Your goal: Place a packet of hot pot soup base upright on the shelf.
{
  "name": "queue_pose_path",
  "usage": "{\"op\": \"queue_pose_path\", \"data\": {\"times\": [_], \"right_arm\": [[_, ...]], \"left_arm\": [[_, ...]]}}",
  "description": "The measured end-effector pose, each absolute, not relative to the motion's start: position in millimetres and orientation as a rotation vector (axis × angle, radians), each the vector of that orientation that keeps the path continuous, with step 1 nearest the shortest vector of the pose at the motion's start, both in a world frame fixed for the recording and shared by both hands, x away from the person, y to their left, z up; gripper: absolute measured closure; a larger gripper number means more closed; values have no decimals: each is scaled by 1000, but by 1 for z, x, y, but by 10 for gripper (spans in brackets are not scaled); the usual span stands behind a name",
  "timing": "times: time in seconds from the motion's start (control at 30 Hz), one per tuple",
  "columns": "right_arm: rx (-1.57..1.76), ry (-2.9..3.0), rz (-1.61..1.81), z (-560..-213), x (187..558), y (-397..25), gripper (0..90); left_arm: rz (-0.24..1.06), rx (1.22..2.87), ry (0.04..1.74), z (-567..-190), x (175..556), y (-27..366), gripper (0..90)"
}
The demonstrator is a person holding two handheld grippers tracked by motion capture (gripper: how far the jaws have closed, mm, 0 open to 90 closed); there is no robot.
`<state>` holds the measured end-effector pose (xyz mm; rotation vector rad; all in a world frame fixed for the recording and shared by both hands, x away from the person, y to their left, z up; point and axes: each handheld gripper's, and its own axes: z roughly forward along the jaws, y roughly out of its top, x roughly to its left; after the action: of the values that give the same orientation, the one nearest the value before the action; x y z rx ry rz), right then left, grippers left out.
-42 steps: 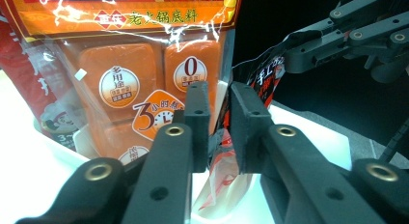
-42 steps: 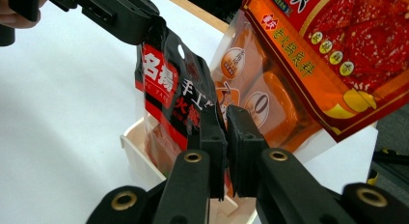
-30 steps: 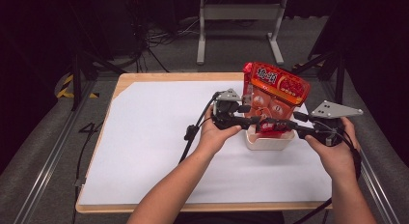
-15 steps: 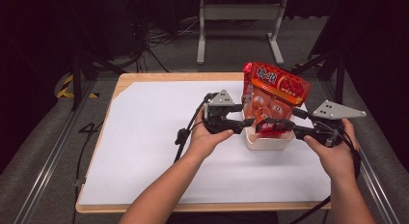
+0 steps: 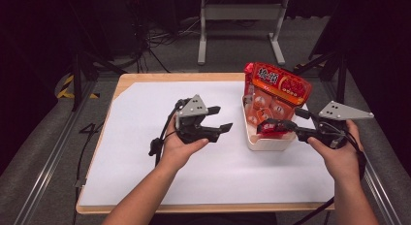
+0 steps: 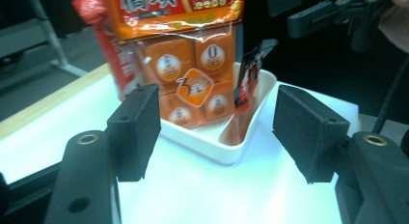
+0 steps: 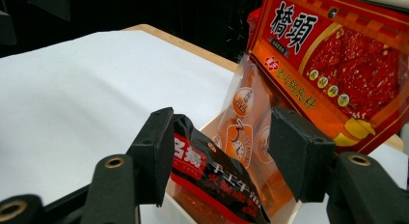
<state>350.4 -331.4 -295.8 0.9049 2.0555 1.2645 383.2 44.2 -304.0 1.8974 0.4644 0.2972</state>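
Observation:
A big red-orange snack bag stands upright in a white tray at the table's right. A small red-and-black packet leans in the tray's near end. My right gripper is open around that packet. Its left jaw touches the packet and its right jaw stands apart. My left gripper is open and holds nothing, a short way left of the tray and facing it.
White paper covers the wooden table, with broad bare room left of the tray. Dark floor, cables and a metal stand lie beyond the far edge. The right gripper shows at the top of the left gripper view.
My left gripper has drawn back to the left, away from the bag and tray. The right gripper, bag and tray have stayed put.

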Motion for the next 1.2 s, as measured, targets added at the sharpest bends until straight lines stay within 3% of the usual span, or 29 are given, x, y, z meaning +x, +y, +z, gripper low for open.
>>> {"op": "queue_pose_path", "data": {"times": [0.93, 1.2], "right_arm": [[772, 2147, 1344, -314, 355, -321, 349], [834, 2135, 1443, -327, 359, -319, 284]], "left_arm": [[443, 1774, 636, -341, 341, 181, 330], [372, 1772, 639, -359, 338, 198, 312]]}}
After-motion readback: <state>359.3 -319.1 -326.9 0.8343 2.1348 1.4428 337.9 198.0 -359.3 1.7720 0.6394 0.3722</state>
